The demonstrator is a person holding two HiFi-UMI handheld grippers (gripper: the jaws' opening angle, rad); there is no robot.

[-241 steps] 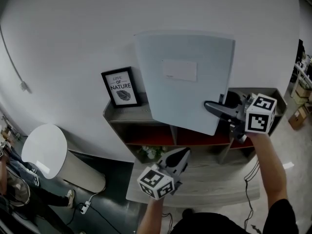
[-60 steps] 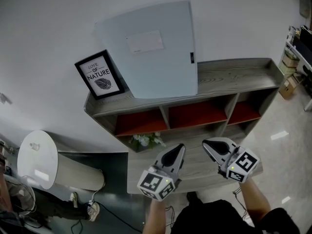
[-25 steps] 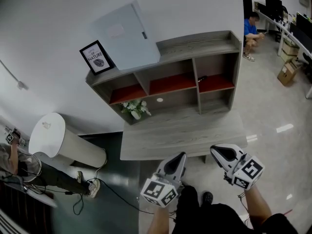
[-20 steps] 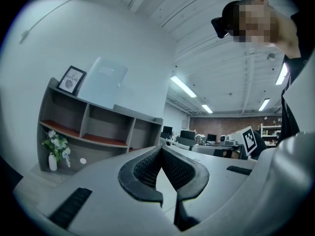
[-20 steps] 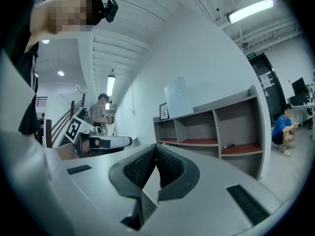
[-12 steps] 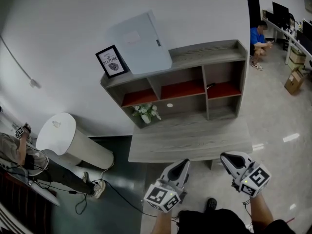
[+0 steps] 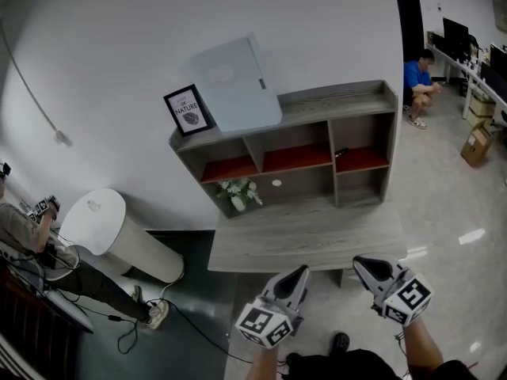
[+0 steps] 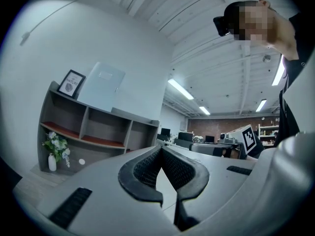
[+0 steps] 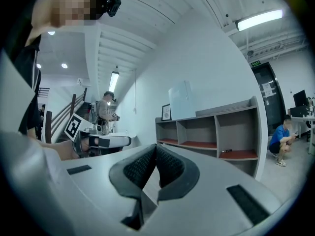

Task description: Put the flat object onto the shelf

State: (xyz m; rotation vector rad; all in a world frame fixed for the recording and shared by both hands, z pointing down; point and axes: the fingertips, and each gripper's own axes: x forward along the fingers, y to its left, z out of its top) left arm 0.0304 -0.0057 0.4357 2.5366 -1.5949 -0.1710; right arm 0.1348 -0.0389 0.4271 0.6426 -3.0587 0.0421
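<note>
Nearest, the left gripper and the right gripper are both squeezed shut, with nothing in them. Past them sits a low table. Farther off, the flat object stands on top of the shelf. It leans on the wall, just right of a small framed picture.

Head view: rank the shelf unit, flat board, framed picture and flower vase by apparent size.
1. shelf unit
2. flat board
3. framed picture and flower vase: these look about alike, so they are not ranked. The vase sits lower, nearer the camera, which makes it unsure.
</note>
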